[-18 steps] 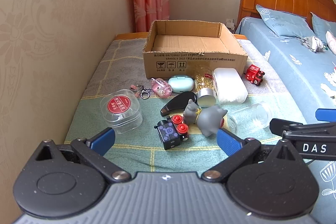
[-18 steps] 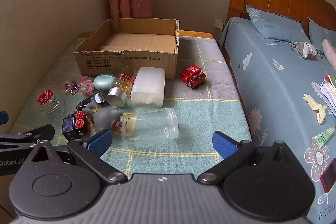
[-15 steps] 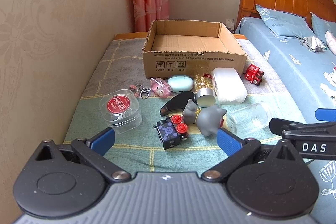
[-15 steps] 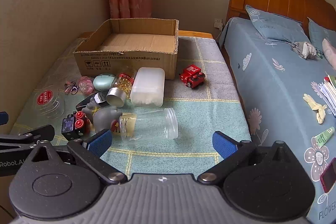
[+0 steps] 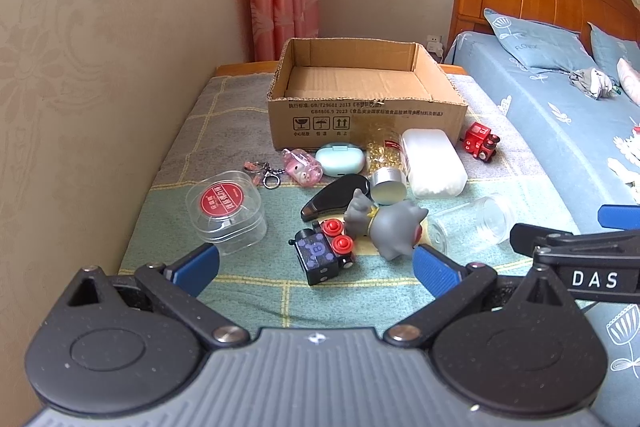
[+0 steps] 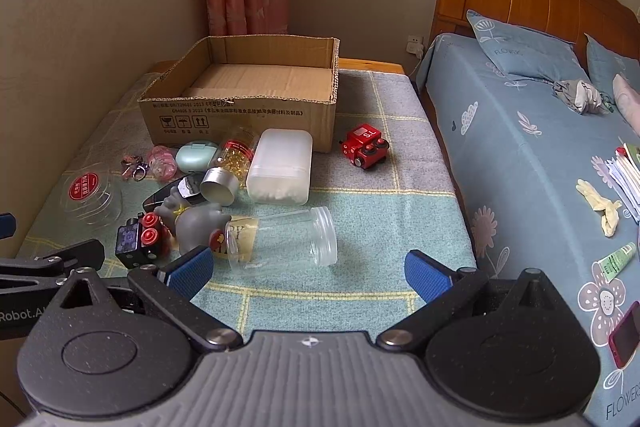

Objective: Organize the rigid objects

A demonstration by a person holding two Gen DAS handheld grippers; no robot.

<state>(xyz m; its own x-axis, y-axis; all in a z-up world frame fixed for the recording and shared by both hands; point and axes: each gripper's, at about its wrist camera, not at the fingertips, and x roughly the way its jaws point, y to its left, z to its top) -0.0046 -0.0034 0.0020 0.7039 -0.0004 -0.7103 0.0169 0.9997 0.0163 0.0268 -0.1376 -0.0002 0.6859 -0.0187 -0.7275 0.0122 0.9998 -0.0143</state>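
An open, empty cardboard box [image 5: 368, 115] [image 6: 244, 115] stands at the back of the blanket-covered bench. In front of it lie a black toy train [image 5: 322, 255] [image 6: 138, 239], a grey cat figure [image 5: 386, 225] [image 6: 196, 221], a clear jar on its side [image 6: 280, 241] [image 5: 472, 223], a white plastic case [image 5: 434, 163] [image 6: 282, 167], a red toy train [image 6: 366, 147] [image 5: 480, 143], a round clear container with a red label [image 5: 226, 213] [image 6: 90, 195], a mint case [image 5: 340, 159] and a pill bottle [image 6: 234, 159]. My left gripper [image 5: 316, 265] is open just before the black train. My right gripper [image 6: 308, 271] is open just before the jar.
A pink keychain charm [image 5: 302, 167] and a black remote [image 5: 336, 195] lie among the toys. A wall runs along the left. A bed with blue bedding [image 6: 540, 155] lies right of the bench, with a phone [image 6: 624, 335] and small items on it.
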